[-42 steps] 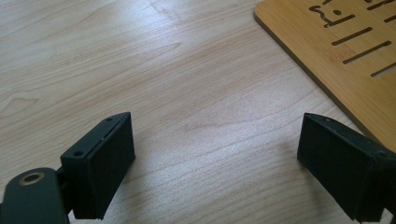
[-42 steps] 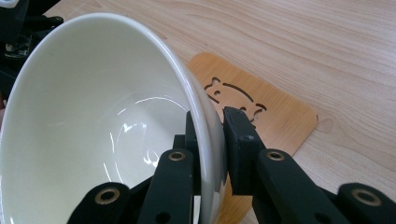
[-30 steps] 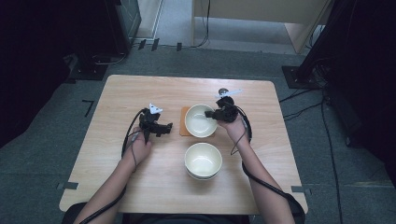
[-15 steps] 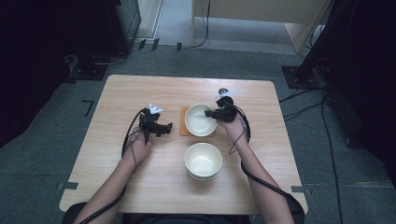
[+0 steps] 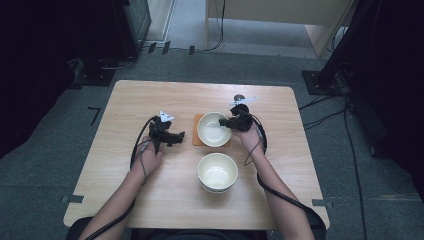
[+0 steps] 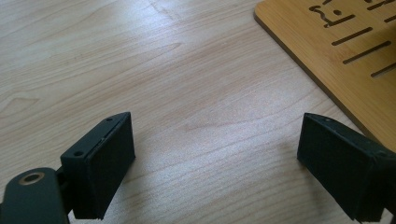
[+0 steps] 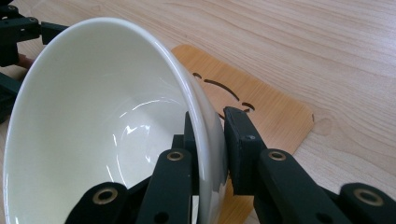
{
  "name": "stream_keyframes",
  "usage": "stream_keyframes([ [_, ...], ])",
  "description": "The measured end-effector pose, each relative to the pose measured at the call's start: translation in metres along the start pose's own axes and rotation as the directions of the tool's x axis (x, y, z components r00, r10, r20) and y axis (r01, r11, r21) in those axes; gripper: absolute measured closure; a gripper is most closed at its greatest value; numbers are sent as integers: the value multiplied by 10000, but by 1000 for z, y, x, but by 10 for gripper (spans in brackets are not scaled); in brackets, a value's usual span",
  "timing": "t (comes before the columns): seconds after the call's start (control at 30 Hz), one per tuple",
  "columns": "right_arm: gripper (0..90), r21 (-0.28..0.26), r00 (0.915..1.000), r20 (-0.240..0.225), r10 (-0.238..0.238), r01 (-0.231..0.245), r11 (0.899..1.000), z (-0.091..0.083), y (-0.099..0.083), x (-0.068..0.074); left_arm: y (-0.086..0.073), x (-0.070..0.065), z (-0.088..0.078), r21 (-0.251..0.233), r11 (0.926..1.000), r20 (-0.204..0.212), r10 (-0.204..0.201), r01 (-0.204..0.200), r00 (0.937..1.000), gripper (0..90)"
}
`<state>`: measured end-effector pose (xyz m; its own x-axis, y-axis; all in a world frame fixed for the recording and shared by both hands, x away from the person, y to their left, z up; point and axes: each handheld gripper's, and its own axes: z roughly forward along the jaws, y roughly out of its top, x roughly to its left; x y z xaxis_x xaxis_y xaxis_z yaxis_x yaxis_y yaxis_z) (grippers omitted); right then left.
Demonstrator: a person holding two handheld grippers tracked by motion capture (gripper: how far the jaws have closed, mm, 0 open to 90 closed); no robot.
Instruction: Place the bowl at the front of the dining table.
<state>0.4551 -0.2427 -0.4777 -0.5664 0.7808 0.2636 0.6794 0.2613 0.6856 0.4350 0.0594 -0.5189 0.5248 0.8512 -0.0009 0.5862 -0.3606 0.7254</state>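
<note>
The right tongs [image 7: 209, 140] are clamped on the wall of a white bowl [image 7: 102, 121], one jaw inside the rim and the other outside. In the high view these right tongs [image 5: 226, 121] grip the bowl [image 5: 213, 129] at its 3 o'clock edge, and the bowl sits over an orange wooden mat [image 5: 196, 136] near the middle of the worktop [image 5: 280, 165]. The left tongs [image 6: 215, 163] stand wide apart with nothing between them, low over bare wood, the mat [image 6: 336, 51] at their 1 o'clock. From above, the left tongs [image 5: 179, 137] lie at the bowl's 9 o'clock, just beside the mat. A stack of white bowls [image 5: 217, 171] rests at the gripped bowl's 6 o'clock, apart from it.
</note>
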Motion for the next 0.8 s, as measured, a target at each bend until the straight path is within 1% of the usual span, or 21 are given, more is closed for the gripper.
stream_keyframes([
  [0.4,806,-103,9999,29,161,-161,9998,2,-1,-1,0,0,0,4,10000,-7,-7,7,10000,107],
  [0.57,805,-110,9993,-33,385,-385,9992,3,-1,-4,0,0,0,6,10000,-9,-9,9,10000,107],
  [0.8,805,-123,9987,-58,502,-502,9987,5,1,-6,0,0,0,6,10000,-10,-9,9,10000,107],
])
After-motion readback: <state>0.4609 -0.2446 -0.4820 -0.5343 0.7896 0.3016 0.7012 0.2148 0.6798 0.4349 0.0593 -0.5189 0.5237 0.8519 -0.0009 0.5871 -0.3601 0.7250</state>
